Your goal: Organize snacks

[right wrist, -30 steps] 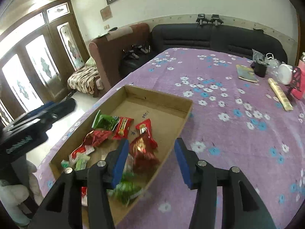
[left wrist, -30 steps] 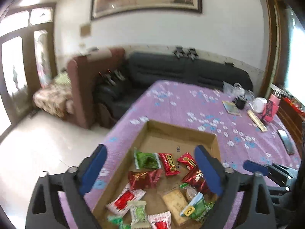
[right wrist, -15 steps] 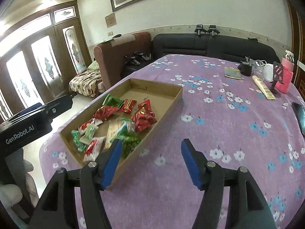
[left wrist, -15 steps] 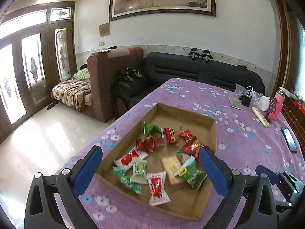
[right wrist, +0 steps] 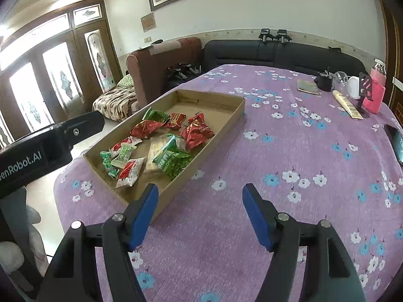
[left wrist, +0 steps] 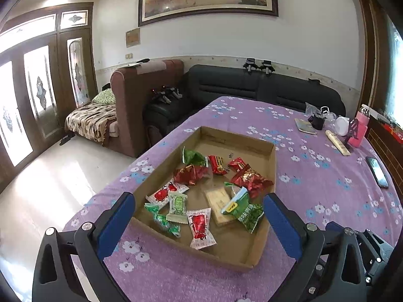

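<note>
A shallow cardboard tray (left wrist: 274,166) (right wrist: 226,123) lies on the purple flowered tablecloth and holds several red, green and white snack packets (left wrist: 201,222) (right wrist: 173,162). My left gripper (left wrist: 199,216) is open and empty, held above the tray's near end. My right gripper (right wrist: 200,207) is open and empty, over the cloth just right of the tray's near corner. The left gripper's black body (right wrist: 47,148) shows at the left of the right wrist view.
At the table's far right stand a pink bottle (right wrist: 376,93), a white cup (right wrist: 354,86), a black pouch (right wrist: 323,83), a booklet (right wrist: 307,86) and a long beige box (right wrist: 347,104). A phone (left wrist: 376,168) lies at the right edge. Sofas stand beyond the table.
Both grippers have pulled back and up from the tray, so the whole tray now shows. Both stay open and empty. The snacks have not moved.
</note>
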The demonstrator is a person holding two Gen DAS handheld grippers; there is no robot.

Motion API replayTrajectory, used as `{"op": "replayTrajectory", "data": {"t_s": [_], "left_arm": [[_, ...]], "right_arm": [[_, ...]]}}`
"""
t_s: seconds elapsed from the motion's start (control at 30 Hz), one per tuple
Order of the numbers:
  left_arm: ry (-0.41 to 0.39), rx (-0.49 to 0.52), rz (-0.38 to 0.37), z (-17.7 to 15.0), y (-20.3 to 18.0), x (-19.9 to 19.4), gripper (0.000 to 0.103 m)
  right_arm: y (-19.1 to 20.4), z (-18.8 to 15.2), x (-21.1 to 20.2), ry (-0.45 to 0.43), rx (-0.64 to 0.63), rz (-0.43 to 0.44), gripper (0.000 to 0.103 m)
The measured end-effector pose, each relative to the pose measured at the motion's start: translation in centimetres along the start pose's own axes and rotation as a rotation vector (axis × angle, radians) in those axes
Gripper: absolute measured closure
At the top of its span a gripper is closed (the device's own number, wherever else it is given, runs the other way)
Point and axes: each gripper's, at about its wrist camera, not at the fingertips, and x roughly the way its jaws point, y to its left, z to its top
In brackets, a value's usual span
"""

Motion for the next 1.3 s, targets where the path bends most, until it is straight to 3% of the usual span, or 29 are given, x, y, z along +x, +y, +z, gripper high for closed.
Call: {"op": "replayTrajectory", "data": {"t_s": [0.3, 0.73, 0.87, 1.13, 1.3], "left_arm": [[0.002, -0.005, 0.001, -0.3, 0.2, -0.1, 0.0], [-0.069, -0.02, 0.02, -0.4, 0.9, -2.8, 0.0], [-0.095, -0.02, 0.025, -0.4, 1.0, -3.9, 0.0], [-0.207, -0.02, 0.046, -0.3, 1.1, -7.7, 0.0], [-0.354, -0.039, 0.068, -0.5, 1.3, -11.9, 0.0]], "right_arm": [[-0.1, -0.2, -0.1, 0.004, 0.004, -0.001, 0.034], [1.7, -0.8, -1.4, -0.016, -0.034, 0.003, 0.033], [2.3, -0.8, -2.3, -0.033, -0.046, 0.001, 0.028], [3.3, -1.0, -4.4, -0.076, -0.069, -0.003, 0.027], [3.5, -1.2, -6.1, -0.11, -0.07, -0.001, 0.027]]}}
